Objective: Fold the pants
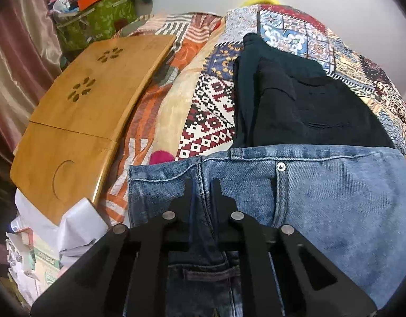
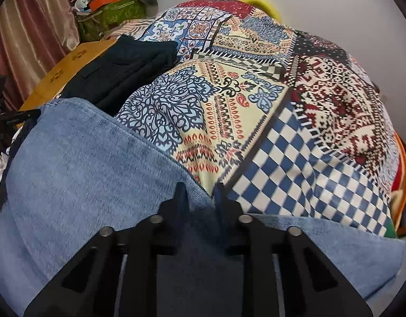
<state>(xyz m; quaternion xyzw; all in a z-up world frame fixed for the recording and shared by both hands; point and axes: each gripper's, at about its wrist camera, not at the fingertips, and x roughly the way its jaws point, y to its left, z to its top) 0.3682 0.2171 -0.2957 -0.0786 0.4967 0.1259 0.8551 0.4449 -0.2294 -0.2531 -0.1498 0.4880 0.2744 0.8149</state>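
Wooden lap tray (image 1: 79,111) is lying at far left on the bed, beside the patterned quilt (image 1: 211,111). Left hand-held gripper (image 1: 201,185) is pinching a denim fold at the waistband of the blue jeans (image 1: 335,192), fingers narrow. Jeans are lying on the quilt, long axis running left-right, waistband to the left. Dark folded pants (image 1: 295,105) are sitting beyond them. Right hand-held gripper (image 2: 199,190) is clamping the jeans' edge (image 2: 79,174), fingers narrow.

Soft, even indoor light, faint shadows; strong fisheye bending with dark vignetted corners, slight blur throughout
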